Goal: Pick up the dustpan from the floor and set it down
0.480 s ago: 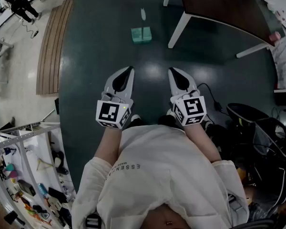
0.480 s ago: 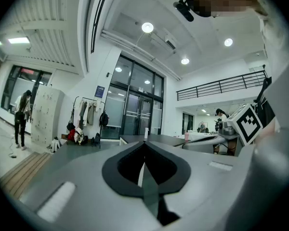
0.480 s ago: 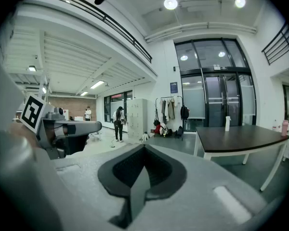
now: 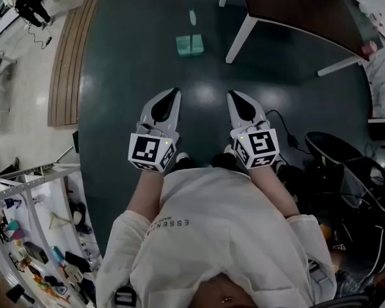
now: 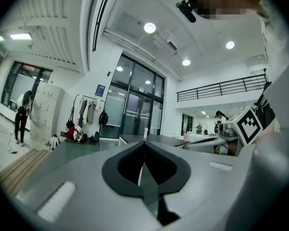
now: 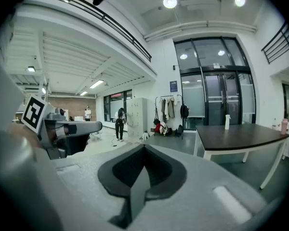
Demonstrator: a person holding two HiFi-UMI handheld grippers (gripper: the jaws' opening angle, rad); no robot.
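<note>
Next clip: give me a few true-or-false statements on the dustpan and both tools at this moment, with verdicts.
1. The left tool has its jaws together, nothing between them. True.
2. The right tool grips the dustpan. False: it is shut and empty.
3. The dustpan lies on the floor, ahead of both tools and apart from them. True.
4. The dustpan rests on the dark table. False: it is on the floor beside the table.

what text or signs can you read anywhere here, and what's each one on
"ESSEN": white shirt, the rest lost in a fold.
Smaller line beside it: unreadable.
Blue sign by the glass doors: too small to read.
Marker cubes: patterns only, no letters.
</note>
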